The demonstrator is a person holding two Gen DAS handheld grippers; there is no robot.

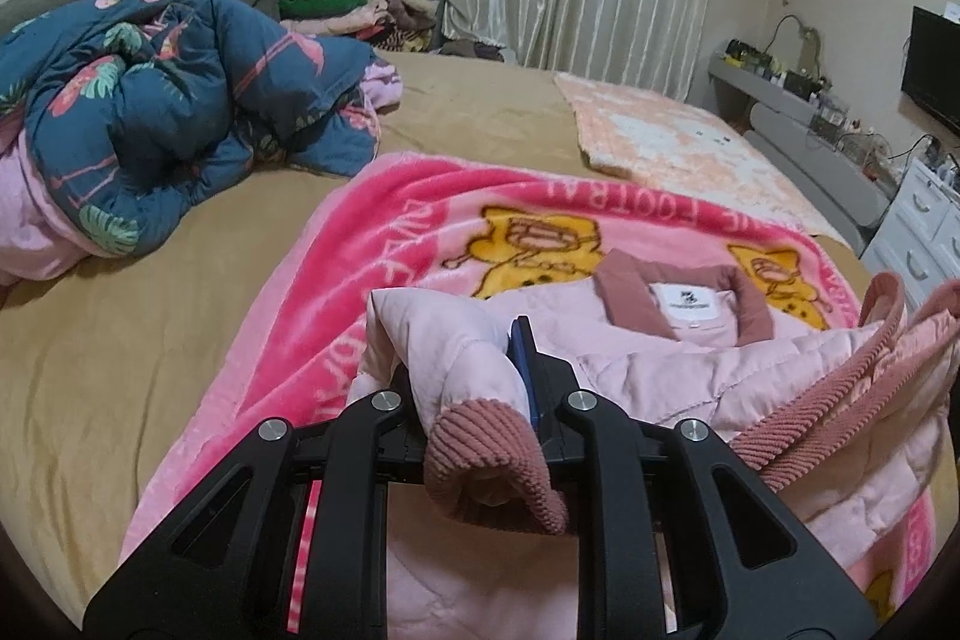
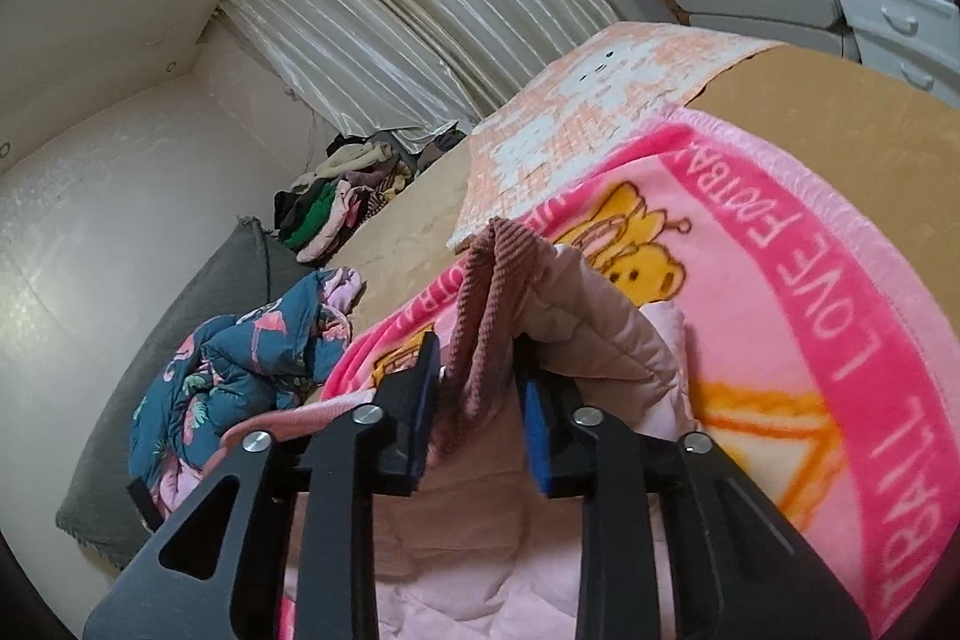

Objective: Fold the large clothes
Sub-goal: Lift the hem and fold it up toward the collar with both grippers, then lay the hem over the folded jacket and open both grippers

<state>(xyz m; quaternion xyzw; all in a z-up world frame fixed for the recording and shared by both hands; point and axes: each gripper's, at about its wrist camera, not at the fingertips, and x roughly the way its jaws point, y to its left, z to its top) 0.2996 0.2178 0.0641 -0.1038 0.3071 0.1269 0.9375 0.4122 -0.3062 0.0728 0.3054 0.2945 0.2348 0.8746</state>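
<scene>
Bed (image 1: 150, 340) holds pink jacket (image 1: 660, 370), collar pointing away; left gripper (image 1: 474, 388) and right gripper (image 2: 480, 388) pinch its cuffs.

Left gripper (image 1: 480, 388): held level, jaws closed on a ribbed sleeve cuff (image 1: 492, 466). Right gripper (image 2: 477, 394): rolled sideways, jaws partly closed, ribbed cuff (image 2: 480, 316) pinched between the blue pads (image 2: 537, 436).

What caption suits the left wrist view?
Left claw grips pink jacket cuff above pink blanket.
</scene>
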